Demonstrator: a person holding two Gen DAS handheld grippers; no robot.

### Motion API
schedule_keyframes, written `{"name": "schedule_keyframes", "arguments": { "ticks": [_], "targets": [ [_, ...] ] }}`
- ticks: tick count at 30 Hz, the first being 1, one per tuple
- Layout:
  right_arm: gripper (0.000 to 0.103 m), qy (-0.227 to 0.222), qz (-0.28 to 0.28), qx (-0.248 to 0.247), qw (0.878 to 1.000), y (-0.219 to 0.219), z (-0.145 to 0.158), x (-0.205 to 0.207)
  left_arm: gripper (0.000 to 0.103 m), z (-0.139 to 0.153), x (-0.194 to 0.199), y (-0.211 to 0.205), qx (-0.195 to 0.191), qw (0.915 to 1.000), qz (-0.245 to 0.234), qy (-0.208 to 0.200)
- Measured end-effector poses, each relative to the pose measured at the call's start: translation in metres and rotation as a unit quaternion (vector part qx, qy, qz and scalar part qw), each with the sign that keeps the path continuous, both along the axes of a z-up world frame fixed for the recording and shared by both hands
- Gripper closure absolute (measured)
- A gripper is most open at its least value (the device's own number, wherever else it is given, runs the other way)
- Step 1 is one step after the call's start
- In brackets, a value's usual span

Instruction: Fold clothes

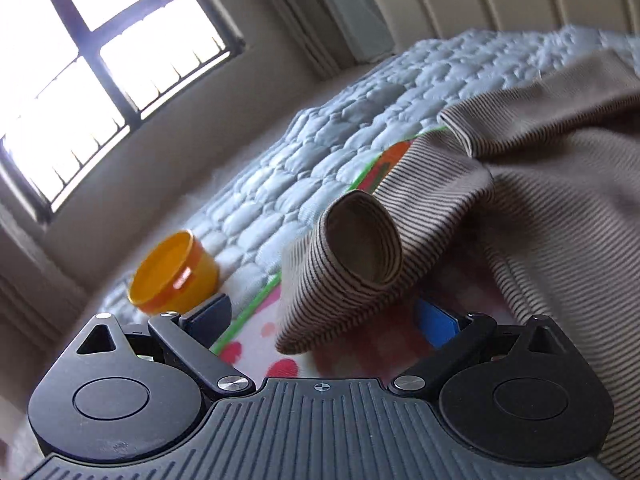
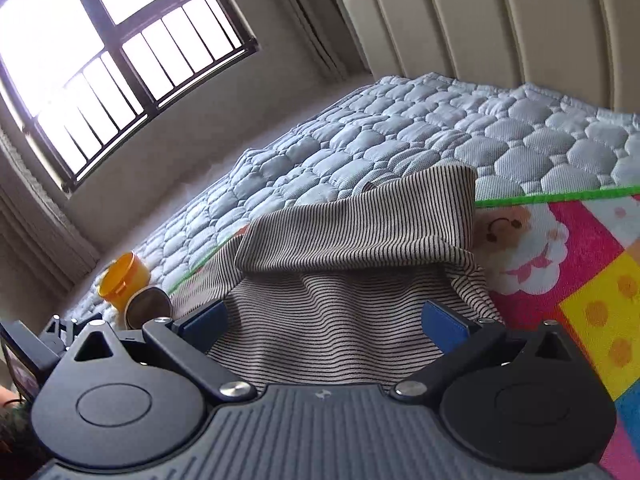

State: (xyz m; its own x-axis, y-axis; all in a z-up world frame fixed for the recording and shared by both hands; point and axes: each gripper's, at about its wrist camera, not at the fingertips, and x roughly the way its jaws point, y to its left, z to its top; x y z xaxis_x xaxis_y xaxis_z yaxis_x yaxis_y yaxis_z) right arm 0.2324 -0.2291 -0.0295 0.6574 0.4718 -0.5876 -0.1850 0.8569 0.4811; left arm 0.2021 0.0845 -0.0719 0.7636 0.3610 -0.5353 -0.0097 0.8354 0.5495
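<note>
Striped garment (image 2: 352,264) rumpled on bed mat, just ahead of both grippers. Left gripper (image 1: 324,316) spread, sleeve cuff (image 1: 360,240) between jaws. Right gripper (image 2: 324,320) spread over hem, likely lining up a grasp.

A beige garment with thin dark stripes (image 2: 344,280) is seen rumpled at frame centre, its upper edge folded over; a sleeve cuff (image 1: 362,240) gapes open.
</note>
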Motion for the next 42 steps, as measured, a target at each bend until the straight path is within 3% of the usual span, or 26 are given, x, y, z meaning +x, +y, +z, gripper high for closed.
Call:
{"name": "schedule_keyframes", "arguments": {
  "ticks": [2,4,5,6,7,9,11,12,16,19,24,27,34,39,40,42],
  "targets": [
    [0.0,0.025,-0.011,0.027,0.999,-0.007,-0.008,0.006,0.003,-0.009,0.006,-0.003,0.052,0.9985,-0.018,0.003],
    [0.0,0.044,-0.023,0.042,0.998,-0.013,-0.014,0.009,0.008,-0.009,0.018,0.004,0.046,0.9989,-0.007,0.009],
    [0.0,0.048,-0.027,0.047,0.997,-0.014,-0.016,0.011,0.022,-0.008,0.026,0.009,0.031,0.9994,0.006,0.012],
    [0.0,0.053,-0.032,0.053,0.997,-0.016,-0.017,0.012,0.033,-0.002,0.034,0.02,-0.007,0.9994,0.032,0.014],
    [0.0,0.057,-0.036,0.059,0.996,-0.018,-0.019,0.013,0.037,0.004,0.04,0.033,-0.055,0.9963,0.065,0.013],
    [0.0,0.062,-0.044,0.065,0.995,-0.021,-0.02,0.015,0.063,0.011,0.048,0.057,-0.137,0.9833,0.119,0.011],
    [0.0,0.064,-0.053,0.069,0.994,-0.024,-0.021,0.018,0.087,0.013,0.052,0.067,-0.165,0.9766,0.137,0.017],
    [0.0,0.065,-0.058,0.071,0.994,-0.025,-0.021,0.019,0.09,0.014,0.054,0.068,-0.17,0.9752,0.141,0.019],
    [0.0,0.07,-0.075,0.079,0.992,-0.031,-0.023,0.023,0.091,0.051,0.065,0.053,-0.183,0.9772,0.108,-0.006],
    [0.0,0.072,-0.096,0.107,0.987,-0.046,-0.02,0.022,0.092,0.097,0.089,0.031,-0.205,0.9753,0.072,-0.038],
    [0.0,0.069,-0.154,0.153,0.974,-0.085,-0.016,0.02,0.092,0.159,0.13,-0.027,-0.269,0.9606,0.017,-0.069],
    [0.0,0.065,-0.196,0.17,0.964,-0.11,-0.017,0.019,0.092,0.175,0.15,-0.072,-0.303,0.9508,-0.018,-0.062],
    [0.0,0.054,-0.242,0.206,0.946,-0.15,-0.018,0.016,0.091,0.137,0.158,-0.176,-0.308,0.948,-0.079,0.004],
    [0.0,0.061,-0.258,0.235,0.935,-0.161,-0.026,0.019,0.09,0.1,0.154,-0.22,-0.31,0.9443,-0.099,0.051],
    [0.0,0.063,-0.259,0.24,0.933,-0.163,-0.027,0.019,0.088,0.094,0.154,-0.226,-0.315,0.9419,-0.099,0.061],
    [0.0,0.067,-0.259,0.251,0.93,-0.165,-0.03,0.019,0.074,0.086,0.151,-0.234,-0.321,0.938,-0.104,0.079]
  ]
}}
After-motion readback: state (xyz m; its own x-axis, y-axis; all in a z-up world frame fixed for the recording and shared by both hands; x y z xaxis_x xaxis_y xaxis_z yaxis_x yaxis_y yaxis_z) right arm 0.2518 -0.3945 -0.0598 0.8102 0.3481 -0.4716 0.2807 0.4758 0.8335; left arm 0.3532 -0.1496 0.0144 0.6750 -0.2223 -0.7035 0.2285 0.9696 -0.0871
